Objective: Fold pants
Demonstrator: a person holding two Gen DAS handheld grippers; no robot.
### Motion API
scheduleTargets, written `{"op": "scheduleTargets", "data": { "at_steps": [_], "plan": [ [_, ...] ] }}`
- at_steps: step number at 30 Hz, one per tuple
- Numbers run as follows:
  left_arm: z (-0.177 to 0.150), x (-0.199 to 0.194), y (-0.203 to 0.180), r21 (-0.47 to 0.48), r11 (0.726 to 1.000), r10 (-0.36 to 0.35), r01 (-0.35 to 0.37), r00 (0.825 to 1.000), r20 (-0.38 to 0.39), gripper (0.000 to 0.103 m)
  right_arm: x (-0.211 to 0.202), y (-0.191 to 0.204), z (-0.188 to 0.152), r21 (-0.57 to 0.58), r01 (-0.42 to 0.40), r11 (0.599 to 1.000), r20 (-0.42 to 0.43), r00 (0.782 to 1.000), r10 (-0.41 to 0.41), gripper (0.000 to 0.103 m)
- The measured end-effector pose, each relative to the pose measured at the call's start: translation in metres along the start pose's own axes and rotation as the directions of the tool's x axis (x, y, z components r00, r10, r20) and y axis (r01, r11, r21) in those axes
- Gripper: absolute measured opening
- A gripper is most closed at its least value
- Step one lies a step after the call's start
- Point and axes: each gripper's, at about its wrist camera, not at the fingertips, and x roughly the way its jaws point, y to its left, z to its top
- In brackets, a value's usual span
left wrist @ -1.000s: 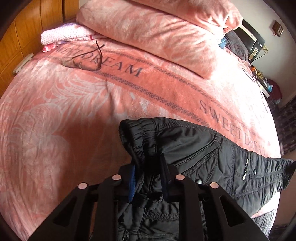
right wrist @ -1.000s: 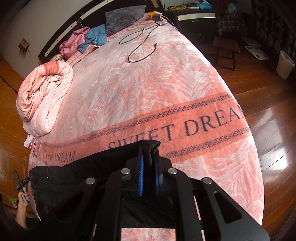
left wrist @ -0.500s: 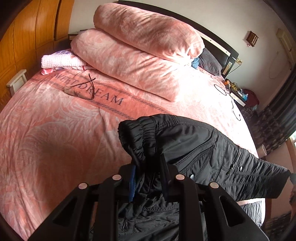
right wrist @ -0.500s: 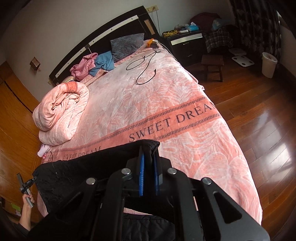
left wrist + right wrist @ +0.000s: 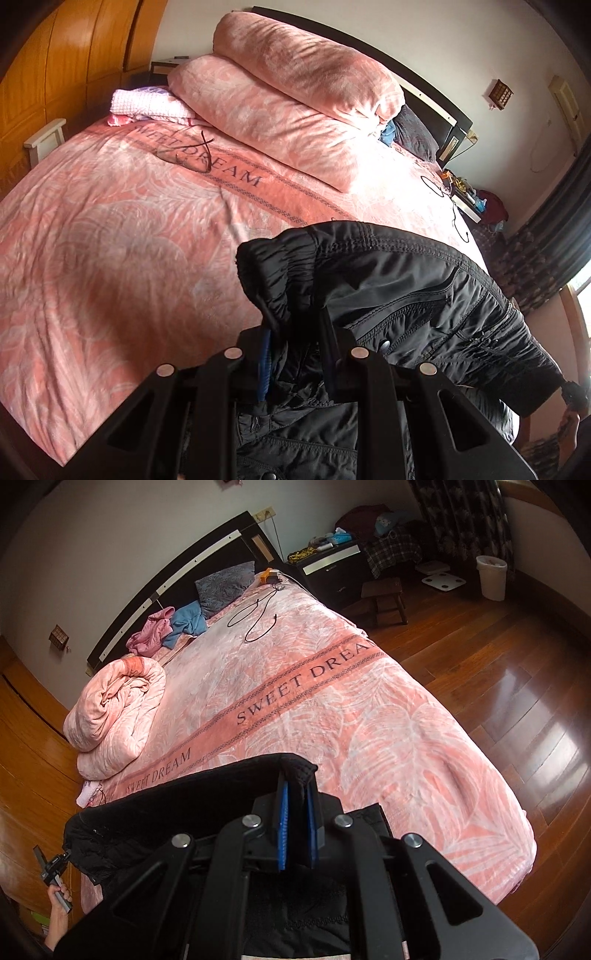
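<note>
Left claw (image 5: pixel 295 354) clamped on pants (image 5: pixel 406 295) waistband, right claw (image 5: pixel 297 812) pinching far end; garment lifted above bed (image 5: pixel 369 720). Nothing folded yet, every fold left.

- One pair of black pants (image 5: pixel 406 295) hung over the bed.
- Two grippers showed: the left gripper (image 5: pixel 295 332) and the right gripper (image 5: pixel 297 805).
- One pink blanket (image 5: pixel 369 720) covered the bed.
- One rolled pink duvet (image 5: pixel 114 709) lay there.
- One grey pillow (image 5: pixel 225 587).
- One black cable (image 5: pixel 258 616).
- One wooden stool (image 5: pixel 384 598).
- One white bin (image 5: pixel 491 576).
</note>
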Motion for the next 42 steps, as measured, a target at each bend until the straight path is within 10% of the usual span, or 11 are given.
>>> {"op": "scheduleTargets", "data": {
  "at_steps": [19,27,30,32,36,39,42],
  "plan": [
    [-0.084,-0.025,0.035,0.12,0.993,-0.001,0.0,1.0,0.005,0.028,-0.047,-0.032,-0.115,0.145,0.03,0.989,0.084,0.996,-0.043,0.01],
    [-0.118,-0.016,0.035,0.32,0.937,0.153,-0.138,0.988,-0.023,0.055,-0.04,-0.042,-0.149,0.165,0.102,0.981,0.033,0.994,-0.109,0.017],
    [-0.134,-0.007,0.045,0.381,0.887,0.29,-0.259,0.957,-0.026,0.072,-0.035,-0.041,-0.16,0.15,0.152,0.977,0.007,0.988,-0.155,0.022],
    [-0.142,-0.001,0.058,0.389,0.836,0.429,-0.387,0.903,-0.023,0.092,-0.034,-0.046,-0.166,0.168,0.174,0.97,-0.01,0.985,-0.175,0.039],
    [-0.149,-0.002,0.102,0.333,0.789,0.57,-0.517,0.818,-0.081,0.094,-0.044,-0.057,-0.176,0.217,0.181,0.959,-0.017,0.983,-0.181,0.053],
    [-0.153,-0.02,0.129,0.199,0.835,0.539,-0.513,0.835,-0.111,0.094,-0.053,-0.067,-0.189,0.281,0.146,0.949,-0.018,0.989,-0.147,0.056],
    [-0.155,-0.04,0.143,0.013,0.916,0.4,-0.402,0.909,-0.114,0.094,-0.055,-0.071,-0.207,0.335,0.093,0.938,-0.027,0.996,-0.089,0.059]
  ]
}}
